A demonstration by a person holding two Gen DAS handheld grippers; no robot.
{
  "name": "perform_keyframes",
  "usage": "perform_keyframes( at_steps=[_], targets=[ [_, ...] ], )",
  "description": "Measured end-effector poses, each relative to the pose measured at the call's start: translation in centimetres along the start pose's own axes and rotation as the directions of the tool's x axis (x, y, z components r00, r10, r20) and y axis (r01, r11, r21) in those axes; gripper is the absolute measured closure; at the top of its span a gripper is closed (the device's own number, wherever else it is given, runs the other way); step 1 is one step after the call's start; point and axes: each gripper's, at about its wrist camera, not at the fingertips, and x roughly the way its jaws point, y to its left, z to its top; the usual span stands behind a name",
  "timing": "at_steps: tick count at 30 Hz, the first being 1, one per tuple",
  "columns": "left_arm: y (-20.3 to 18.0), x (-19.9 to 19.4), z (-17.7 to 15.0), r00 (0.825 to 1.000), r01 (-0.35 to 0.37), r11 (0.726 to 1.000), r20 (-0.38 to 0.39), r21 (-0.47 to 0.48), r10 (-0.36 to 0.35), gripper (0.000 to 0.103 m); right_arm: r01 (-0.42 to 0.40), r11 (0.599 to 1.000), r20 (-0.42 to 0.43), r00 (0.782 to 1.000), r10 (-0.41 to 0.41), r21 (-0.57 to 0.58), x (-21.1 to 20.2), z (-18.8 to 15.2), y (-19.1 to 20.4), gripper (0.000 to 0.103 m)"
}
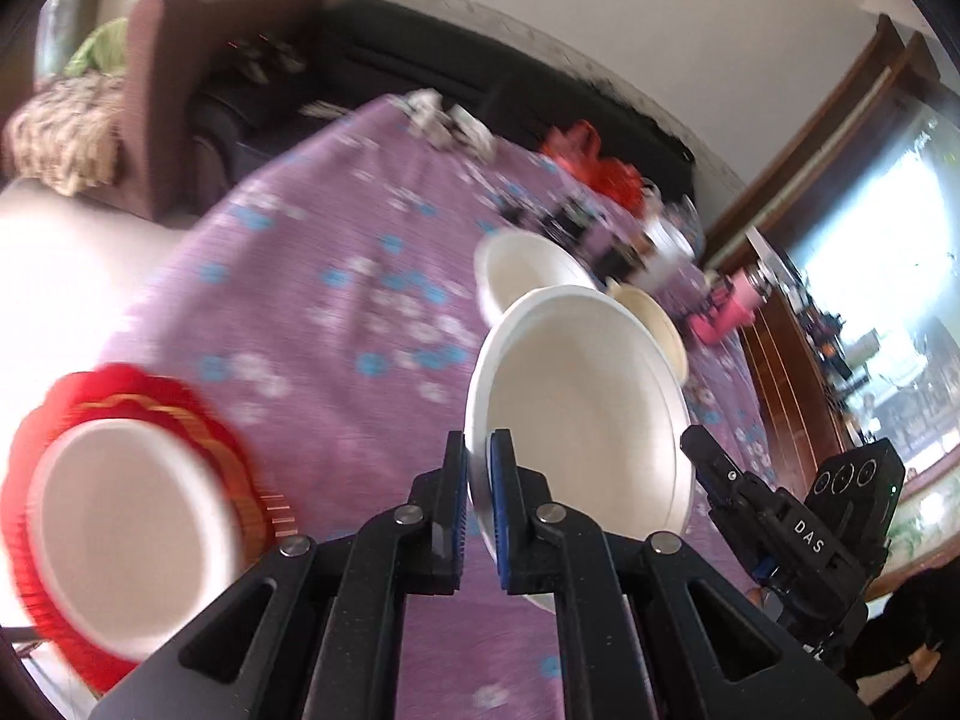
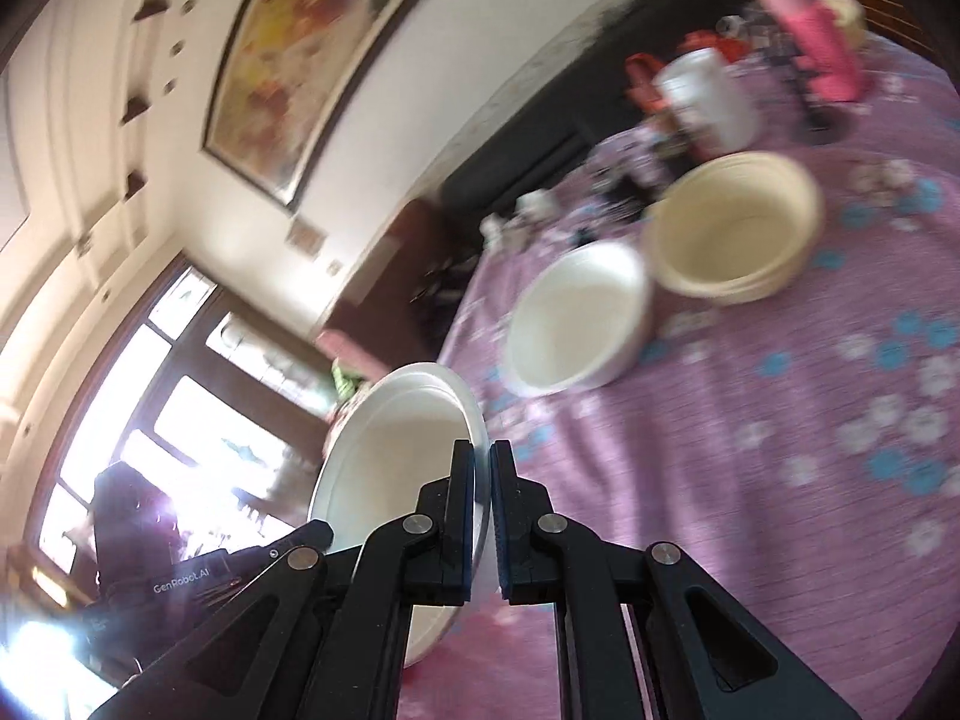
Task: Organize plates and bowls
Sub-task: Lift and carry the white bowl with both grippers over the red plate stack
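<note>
Both grippers hold the same white plate by opposite rims, lifted above the purple flowered tablecloth. My left gripper (image 1: pixel 478 462) is shut on the near left rim of the white plate (image 1: pixel 576 408). My right gripper (image 2: pixel 482 474) is shut on the right rim of the plate (image 2: pixel 396 450); it also shows in the left wrist view (image 1: pixel 714 468). A white bowl (image 1: pixel 522 270) (image 2: pixel 576 318) and a stack of cream bowls (image 1: pixel 654 318) (image 2: pixel 732 222) stand on the cloth beyond. Another white plate (image 1: pixel 132 516) lies on a red mat (image 1: pixel 150 402) at the left.
Clutter lines the table's far side: a red bag (image 1: pixel 576 150), a white jar (image 2: pixel 708 96), a pink bottle (image 1: pixel 726 312) (image 2: pixel 822 42) and small items. A dark sofa (image 1: pixel 420 54) and brown armchair (image 1: pixel 174 78) stand behind. The table edge (image 1: pixel 150 276) drops off at the left.
</note>
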Motion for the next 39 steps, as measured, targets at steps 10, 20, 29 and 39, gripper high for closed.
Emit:
perform_keyframes(
  at_steps=[10, 20, 29, 39],
  targets=[
    [7.4, -6.9, -1.0, 0.99, -0.108, 0.993, 0.087, -0.056, 0.112, 0.096, -0.066, 0.993, -0.116, 0.992, 0.055, -0.097, 6.4, -4.3, 7.4, 0.096],
    [13.5, -8.8, -3.4, 0.979, -0.187, 0.976, 0.056, -0.111, 0.194, 0.095, -0.082, 0.988, -0.254, 0.966, 0.046, -0.133, 12.0, -9.2, 10.2, 0.096],
    [16.6, -9.1, -4.6, 0.977, -0.205, 0.967, 0.034, -0.152, 0.212, 0.095, -0.078, 0.983, -0.304, 0.952, 0.023, -0.168, 14.7, -11.3, 11.1, 0.096],
    [18.5, -8.4, -5.4, 0.98, -0.197, 0.965, -0.01, -0.174, 0.198, 0.095, -0.052, 0.981, -0.329, 0.944, -0.012, -0.185, 16.5, -12.4, 11.3, 0.095]
  ],
)
